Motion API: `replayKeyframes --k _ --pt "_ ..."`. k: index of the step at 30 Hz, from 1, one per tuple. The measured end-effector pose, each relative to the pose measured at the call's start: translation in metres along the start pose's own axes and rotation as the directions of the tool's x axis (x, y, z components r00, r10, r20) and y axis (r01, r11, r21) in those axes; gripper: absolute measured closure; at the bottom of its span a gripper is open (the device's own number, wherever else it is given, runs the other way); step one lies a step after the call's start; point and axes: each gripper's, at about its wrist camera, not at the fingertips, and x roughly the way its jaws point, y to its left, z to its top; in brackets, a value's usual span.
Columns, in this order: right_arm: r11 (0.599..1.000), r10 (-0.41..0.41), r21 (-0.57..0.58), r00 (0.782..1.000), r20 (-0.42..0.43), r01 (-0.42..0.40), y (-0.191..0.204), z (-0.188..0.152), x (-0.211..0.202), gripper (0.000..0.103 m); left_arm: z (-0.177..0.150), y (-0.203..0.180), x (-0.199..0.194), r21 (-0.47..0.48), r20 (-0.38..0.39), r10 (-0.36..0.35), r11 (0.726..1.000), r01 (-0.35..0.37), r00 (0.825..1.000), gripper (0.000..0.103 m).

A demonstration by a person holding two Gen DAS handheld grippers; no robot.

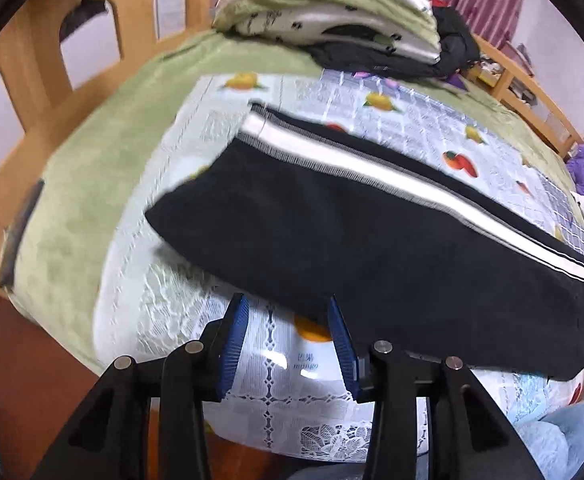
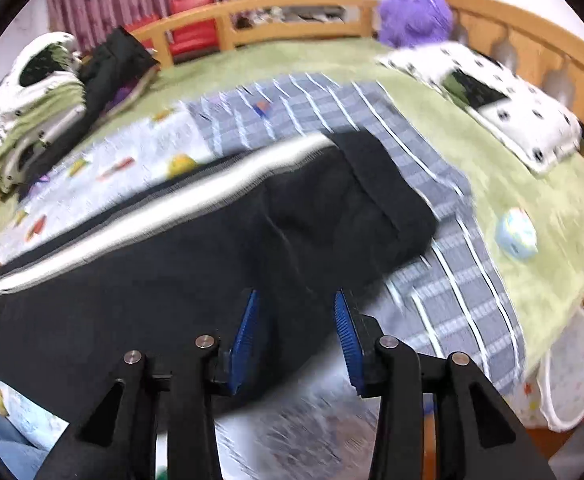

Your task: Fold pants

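Black pants (image 1: 351, 232) with a white side stripe lie folded lengthwise on a fruit-print cloth (image 1: 284, 368) on the bed. My left gripper (image 1: 288, 312) is open, its blue pads at the near edge of the leg end, holding nothing. In the right wrist view the pants (image 2: 212, 256) show their waist end with a back pocket. My right gripper (image 2: 295, 304) is open, hovering over the pants' near edge by the waist, holding nothing.
A green blanket (image 2: 511, 184) covers the bed. Folded bedding and dark clothes (image 1: 331, 20) are piled at the far side. A spotted pillow (image 2: 491, 96), a purple plush (image 2: 411, 12) and a small pale ball (image 2: 516, 232) lie right. A wooden bed rail (image 1: 44, 52) surrounds it. A white basket (image 2: 567, 380) stands by the bed.
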Motion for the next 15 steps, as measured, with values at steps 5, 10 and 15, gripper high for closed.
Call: replayKeyframes --k 5,10,15 --pt "0.995 0.09 -0.056 0.995 0.051 -0.087 0.057 0.047 0.023 0.061 0.038 -0.006 -0.013 0.027 0.076 -0.012 1.0 0.01 0.997 0.05" --pt "0.977 0.159 -0.145 0.987 0.019 -0.155 0.12 0.08 0.063 0.055 0.076 -0.018 0.009 0.054 0.12 0.028 0.998 -0.034 0.992 0.049" --pt "0.952 0.21 -0.22 0.977 -0.027 -0.211 0.17 0.092 0.096 0.053 0.111 -0.02 0.052 0.018 0.096 -0.017 1.0 0.016 0.995 0.049"
